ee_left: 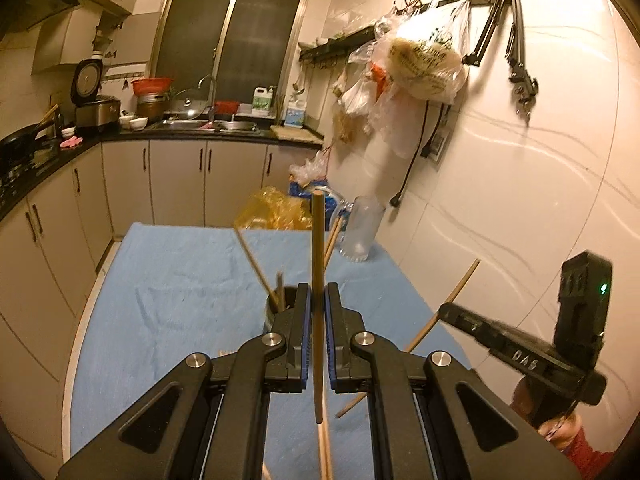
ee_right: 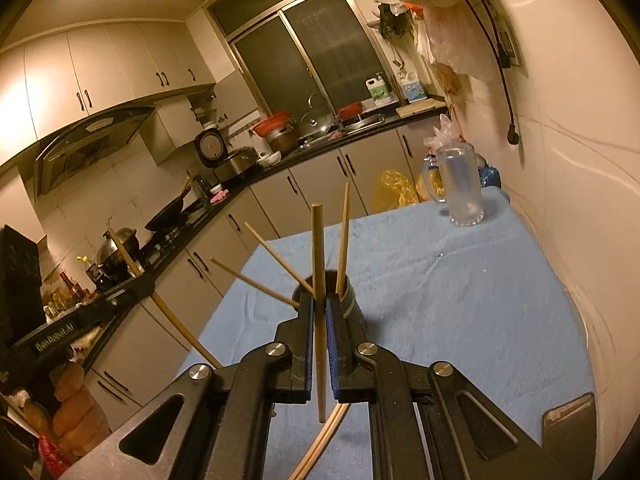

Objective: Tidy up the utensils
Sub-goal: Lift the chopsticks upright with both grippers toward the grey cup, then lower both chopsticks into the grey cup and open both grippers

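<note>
Each pair of tongs was clenched on a single wooden chopstick: the left tongs [ee_left: 318, 300] gripped one chopstick [ee_left: 318, 240] partway along its length, and the right tongs [ee_right: 320, 312] gripped another chopstick [ee_right: 318, 248] the same way, so a long upper end stood well above the jaws and a shorter end hung below. Just beyond both sat the dark round holder [ee_right: 342, 292] on the blue-clothed worktop [ee_right: 460, 300], already carrying several chopsticks [ee_right: 276, 256] that fanned outward at steep leans. At least two more loose chopsticks [ee_right: 320, 444] lay on the cloth below the right tongs. A frosted glass mug [ee_right: 460, 188] stood well apart near the far edge by the wall. The main risk, as I judged it, was the crowded mouth of the holder: a lowered stick could strike one of the leaning ones, lever it out, or tip the holder. Both tongs were working near the same opening, so they could also knock together. Held at one narrow point, either chopstick could pivot between the pads and miss the rim, then roll off the worktop.
</note>
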Motion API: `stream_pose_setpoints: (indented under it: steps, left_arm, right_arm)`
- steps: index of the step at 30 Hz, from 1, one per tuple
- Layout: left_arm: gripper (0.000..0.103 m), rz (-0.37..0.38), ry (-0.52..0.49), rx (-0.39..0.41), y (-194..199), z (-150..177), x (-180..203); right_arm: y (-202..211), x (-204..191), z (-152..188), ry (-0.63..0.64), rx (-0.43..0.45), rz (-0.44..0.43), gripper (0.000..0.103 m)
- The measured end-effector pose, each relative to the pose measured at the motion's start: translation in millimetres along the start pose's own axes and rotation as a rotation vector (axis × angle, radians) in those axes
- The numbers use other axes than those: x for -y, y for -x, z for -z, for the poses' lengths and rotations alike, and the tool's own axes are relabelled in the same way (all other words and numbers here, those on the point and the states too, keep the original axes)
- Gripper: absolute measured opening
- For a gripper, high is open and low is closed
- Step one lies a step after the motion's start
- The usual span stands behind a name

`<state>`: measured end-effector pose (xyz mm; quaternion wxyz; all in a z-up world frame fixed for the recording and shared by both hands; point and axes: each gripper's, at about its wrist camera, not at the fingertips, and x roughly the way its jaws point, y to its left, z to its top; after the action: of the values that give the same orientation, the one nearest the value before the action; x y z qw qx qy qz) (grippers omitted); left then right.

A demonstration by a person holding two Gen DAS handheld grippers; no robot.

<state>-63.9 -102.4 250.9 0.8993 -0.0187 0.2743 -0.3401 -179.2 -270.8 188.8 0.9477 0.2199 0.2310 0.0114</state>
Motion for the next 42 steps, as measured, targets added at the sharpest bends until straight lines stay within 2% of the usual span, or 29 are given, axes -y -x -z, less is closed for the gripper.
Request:
stream_pose_setpoints:
  steps: [12,18,24,28,42]
  left_arm:
    - [0.006,-0.015,0.017,0.062,-17.9,-63.7,5.9]
    - [0.006,-0.044,0.008,0.085,-34.3,-82.5,3.1]
    - [0.006,-0.078,0.039,0.076,-63.7,-83.2,-8.4]
    - [0.006,-0.085,0.069,0.042,-86.6,-78.1,-20.4]
    - [0.006,-0.108,0.096,-0.041,-132.9,-56.1,-42.4]
  right_arm:
    - [-0.8,-2.8,-44.0,-0.004,0.066,-0.003,0.007]
    - [-11.1,-7.4,-70.5,0.005,0.105,0.001,0.007]
    - [-28.6,-9.3,-84.7,-0.005,0.124,0.007,0.007]
    - [-46.6,-9.9,-88.6,-0.001,0.129,0.028,0.007]
    - [-109.0,11.0,-74.7,-0.025,0.009,0.063,0.007]
